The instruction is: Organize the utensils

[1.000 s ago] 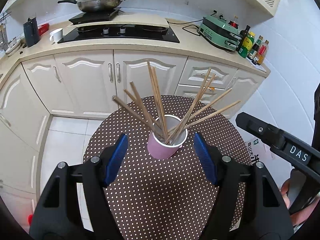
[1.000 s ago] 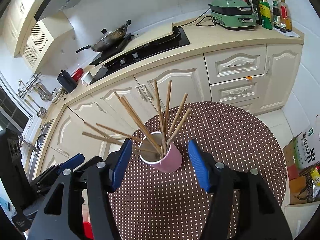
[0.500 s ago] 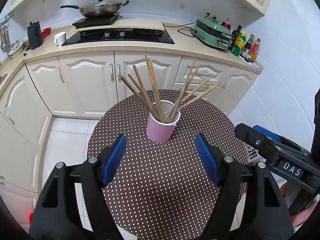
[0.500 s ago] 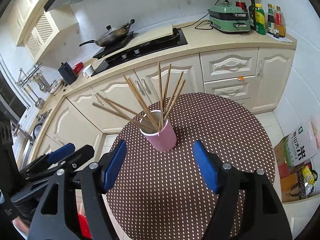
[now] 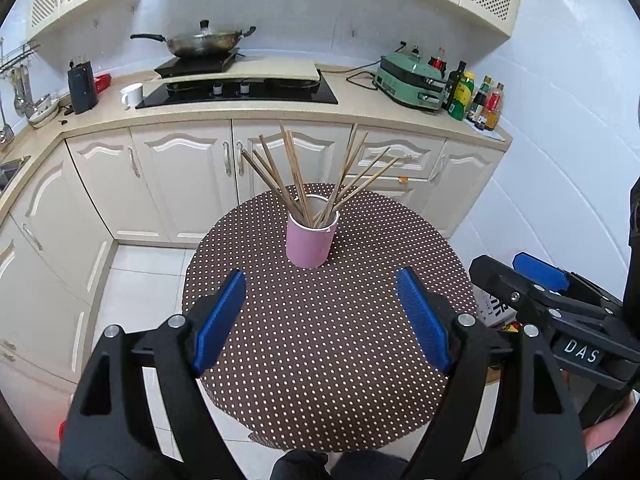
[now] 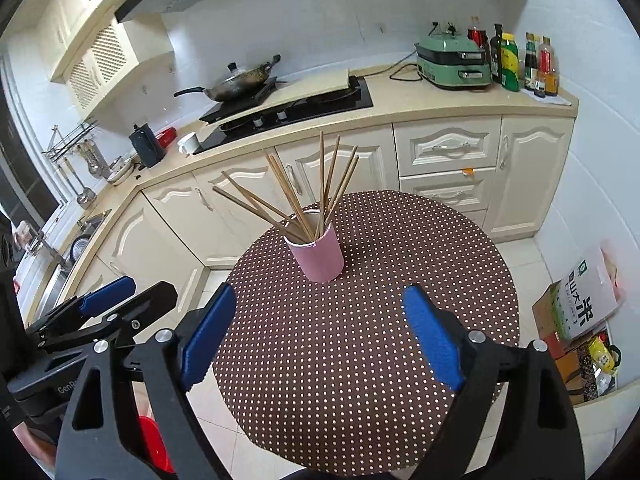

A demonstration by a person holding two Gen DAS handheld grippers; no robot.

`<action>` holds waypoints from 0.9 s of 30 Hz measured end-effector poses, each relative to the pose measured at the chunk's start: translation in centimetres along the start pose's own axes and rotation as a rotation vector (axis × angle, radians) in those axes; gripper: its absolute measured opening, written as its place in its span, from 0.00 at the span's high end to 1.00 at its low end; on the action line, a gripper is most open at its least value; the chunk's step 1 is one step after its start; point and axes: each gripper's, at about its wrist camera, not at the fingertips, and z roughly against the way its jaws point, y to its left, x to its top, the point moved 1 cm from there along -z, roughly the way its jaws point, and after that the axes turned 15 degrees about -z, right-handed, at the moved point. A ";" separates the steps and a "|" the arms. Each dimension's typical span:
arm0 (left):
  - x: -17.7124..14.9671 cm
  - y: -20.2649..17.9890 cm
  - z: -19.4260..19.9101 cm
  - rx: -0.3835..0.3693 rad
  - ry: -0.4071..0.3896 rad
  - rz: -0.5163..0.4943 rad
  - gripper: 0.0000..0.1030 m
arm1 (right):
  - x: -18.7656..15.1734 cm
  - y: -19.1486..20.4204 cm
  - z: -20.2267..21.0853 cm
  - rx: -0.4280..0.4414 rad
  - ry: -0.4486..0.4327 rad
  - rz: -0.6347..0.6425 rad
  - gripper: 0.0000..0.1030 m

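Pink and cylindrical, a paper cup is seen standing upright on the far half of a round worktop covered in brown cloth with white dots. A bundle of thin brown wooden chopsticks is held in the cup, fanned outward above its white rim. In the right wrist view the same pink cup and chopsticks are seen on the dotted worktop, well beyond the blue pads.

The left tongs are spread wide, their jaws having just been opening, and nothing is gripped between them; only bare cloth is seen there. The right tongs are likewise spread wide after opening, with nothing between them. Both pairs are held clear of the cup, on its near side.

Behind the worktop, cream cabinets are seen, with a black hob and a lidded wok above.
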 end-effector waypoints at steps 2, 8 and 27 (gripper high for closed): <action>-0.3 -0.6 1.5 0.011 -0.016 0.000 0.25 | -0.4 0.0 1.2 0.006 -0.012 0.015 0.17; -0.9 -2.7 6.2 0.072 -0.068 -0.012 0.25 | -1.2 0.0 5.5 0.031 -0.047 0.051 0.15; -2.9 -6.7 19.5 0.215 -0.225 -0.022 0.24 | -4.8 1.9 16.8 0.091 -0.198 0.142 0.11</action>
